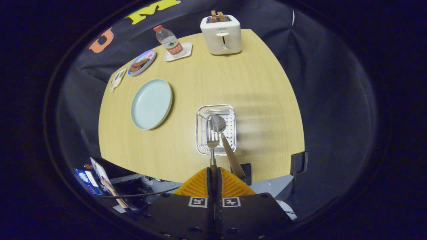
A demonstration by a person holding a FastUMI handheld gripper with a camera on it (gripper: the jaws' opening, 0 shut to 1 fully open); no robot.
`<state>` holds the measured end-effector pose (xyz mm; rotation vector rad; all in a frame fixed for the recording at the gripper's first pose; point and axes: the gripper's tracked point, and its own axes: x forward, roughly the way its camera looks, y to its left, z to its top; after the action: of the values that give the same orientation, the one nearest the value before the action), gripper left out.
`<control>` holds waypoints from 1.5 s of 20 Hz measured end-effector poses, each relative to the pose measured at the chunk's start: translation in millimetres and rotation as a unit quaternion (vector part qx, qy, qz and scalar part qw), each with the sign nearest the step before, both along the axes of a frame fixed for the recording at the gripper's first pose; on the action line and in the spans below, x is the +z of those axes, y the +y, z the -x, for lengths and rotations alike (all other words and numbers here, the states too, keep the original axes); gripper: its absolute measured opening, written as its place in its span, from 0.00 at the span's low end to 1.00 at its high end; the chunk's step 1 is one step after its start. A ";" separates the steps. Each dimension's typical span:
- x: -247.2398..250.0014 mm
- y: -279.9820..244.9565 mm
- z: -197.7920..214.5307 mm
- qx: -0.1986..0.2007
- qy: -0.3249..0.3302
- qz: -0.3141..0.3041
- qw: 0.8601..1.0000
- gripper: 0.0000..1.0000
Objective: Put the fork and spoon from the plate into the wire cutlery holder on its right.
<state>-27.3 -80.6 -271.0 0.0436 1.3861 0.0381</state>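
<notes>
My gripper [213, 172] is shut on the handle of a silver fork [212, 138]. The fork points straight ahead, its tines hanging over the wire cutlery holder [200, 133]. A spoon [218, 122] with a brown handle rests in the holder, its bowl inside the basket and its handle leaning out over the near rim, just right of my fingers. The pale green plate [151, 104] lies bare on the wooden table [260, 100], left of the holder.
At the table's far side stand a white toaster [221, 33] with bread in it, a water bottle [170, 41] on a white coaster, and a small plate of food [142, 62]. Black clamps [298, 162] grip the near table edge. A screen [87, 176] sits below left.
</notes>
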 end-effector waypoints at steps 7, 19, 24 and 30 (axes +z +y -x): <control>-3.5 4.7 -15.5 0.016 0.022 0.020 0.999 0.06; 13.4 38.4 -27.3 0.041 -0.066 0.030 0.997 0.33; 40.0 84.2 -33.1 0.067 -0.165 0.025 0.984 0.54; 99.3 147.2 -40.8 0.093 -0.310 0.017 0.946 0.78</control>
<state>13.4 66.5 -171.7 -0.1217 0.7553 0.1717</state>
